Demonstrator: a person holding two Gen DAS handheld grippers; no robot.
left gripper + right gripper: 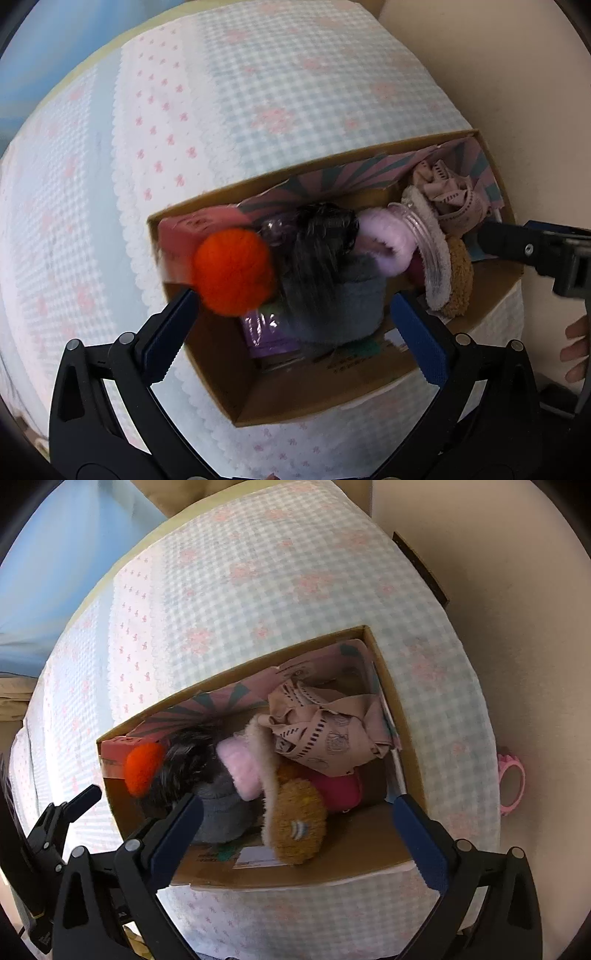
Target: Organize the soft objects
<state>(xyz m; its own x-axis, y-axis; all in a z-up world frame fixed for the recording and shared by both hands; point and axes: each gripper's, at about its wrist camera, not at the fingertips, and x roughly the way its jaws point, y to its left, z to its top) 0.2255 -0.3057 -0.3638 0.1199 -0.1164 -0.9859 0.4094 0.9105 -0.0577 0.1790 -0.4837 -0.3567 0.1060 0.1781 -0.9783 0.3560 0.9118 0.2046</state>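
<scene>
Inside one cardboard box (369, 853), one orange pompom (233, 271)

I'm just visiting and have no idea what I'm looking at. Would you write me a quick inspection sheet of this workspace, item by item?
Surface: checked, flowered cloth covers the table.
Job's things: open cardboard box holds an orange pompom, black fluffy piece, grey soft item, pale pink plush, brown plush, crumpled beige fabric and a magenta item.
Clutter: pink plastic ring beyond the cloth's edge, apparently on the floor.
Grippers: left hand-held gripper and right hand-held gripper both open above the box, holding nothing.
Cables: nothing seen.
Surroundings: beige floor; the person's fingers at one edge.
</scene>
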